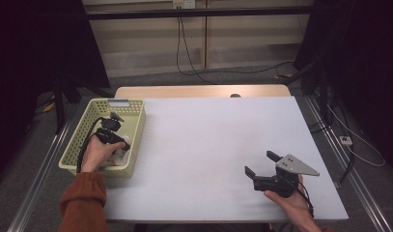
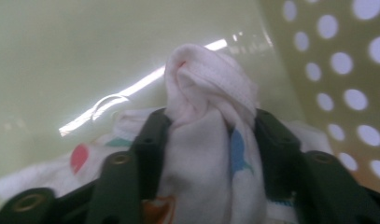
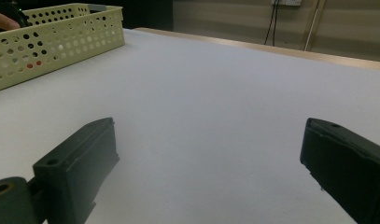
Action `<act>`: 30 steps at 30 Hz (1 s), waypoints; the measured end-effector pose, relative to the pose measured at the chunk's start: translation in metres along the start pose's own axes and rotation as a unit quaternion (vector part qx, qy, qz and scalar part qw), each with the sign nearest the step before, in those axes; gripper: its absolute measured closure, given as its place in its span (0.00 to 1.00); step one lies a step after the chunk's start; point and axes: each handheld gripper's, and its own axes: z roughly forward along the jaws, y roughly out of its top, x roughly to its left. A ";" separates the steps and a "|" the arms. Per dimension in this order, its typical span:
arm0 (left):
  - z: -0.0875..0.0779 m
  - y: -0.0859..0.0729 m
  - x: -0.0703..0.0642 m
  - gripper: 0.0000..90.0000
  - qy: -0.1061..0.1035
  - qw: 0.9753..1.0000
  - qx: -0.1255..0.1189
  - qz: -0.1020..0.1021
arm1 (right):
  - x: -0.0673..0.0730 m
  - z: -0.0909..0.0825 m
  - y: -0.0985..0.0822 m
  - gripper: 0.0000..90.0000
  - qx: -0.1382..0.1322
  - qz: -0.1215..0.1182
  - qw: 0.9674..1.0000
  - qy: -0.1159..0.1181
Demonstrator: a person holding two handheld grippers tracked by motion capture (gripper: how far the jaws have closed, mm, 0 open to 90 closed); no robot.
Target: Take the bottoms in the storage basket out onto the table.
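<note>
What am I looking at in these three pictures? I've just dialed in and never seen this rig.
No robot here: a person holds a hand-held claw in each hand. The high view looks down on the white table. The other two pictures come from cameras riding on each claw. The left claw is down inside the pale green perforated basket and has pinched a fold of white cloth with coloured prints between its black jaws. The right claw rests near the table's right edge, jaws wide apart, holding nothing.
</note>
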 end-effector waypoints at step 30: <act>-0.026 -0.002 -0.003 0.79 0.008 0.994 -0.105 0.024 | -0.001 0.000 0.000 0.04 0.000 0.002 1.000 0.000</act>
